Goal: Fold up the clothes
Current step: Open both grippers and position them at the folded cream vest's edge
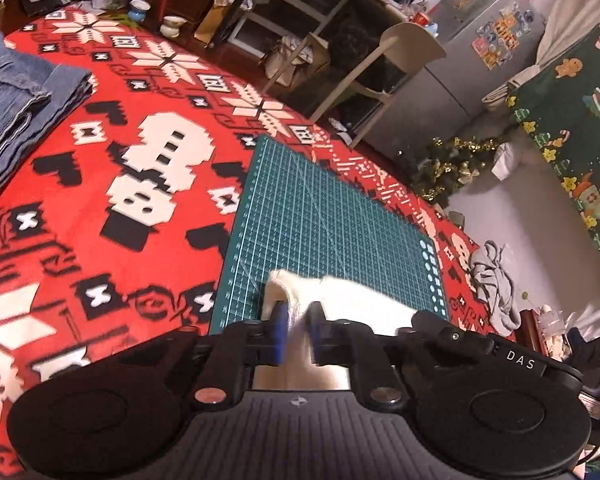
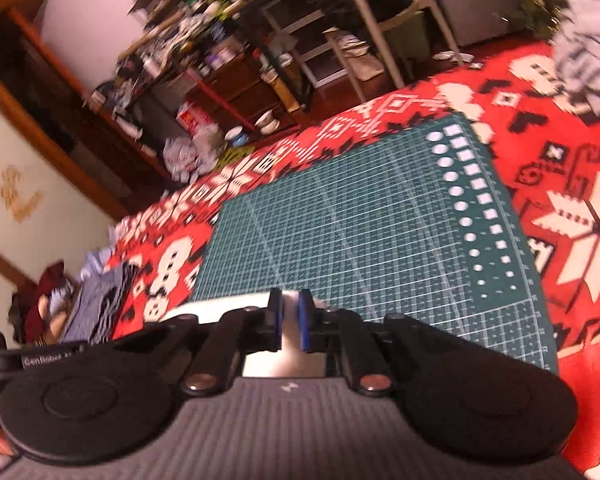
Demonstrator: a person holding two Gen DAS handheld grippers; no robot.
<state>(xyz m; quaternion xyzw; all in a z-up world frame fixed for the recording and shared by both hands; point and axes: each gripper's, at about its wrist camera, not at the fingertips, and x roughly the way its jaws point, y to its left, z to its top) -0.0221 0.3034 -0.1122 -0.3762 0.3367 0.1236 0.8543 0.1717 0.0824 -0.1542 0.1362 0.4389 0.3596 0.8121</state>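
A white garment [image 1: 340, 300] lies over the near end of the green cutting mat [image 1: 320, 216]. My left gripper [image 1: 298, 328] is shut on a bunched fold of this white cloth, which rises between the blue pads. In the right wrist view the same white garment [image 2: 220, 305] shows as a pale strip at the mat's [image 2: 360, 232] near edge. My right gripper [image 2: 290, 320] is shut on its edge, with pale cloth filling the narrow gap between the pads. Most of the garment is hidden under both grippers.
A stack of folded blue jeans [image 1: 16, 112] sits on the red patterned blanket [image 1: 100, 184] at left. A crumpled grey-white garment [image 1: 496, 280] lies at the blanket's right edge. Beyond the blanket stand a chair [image 1: 384, 68], shelves and a fridge [image 1: 488, 36].
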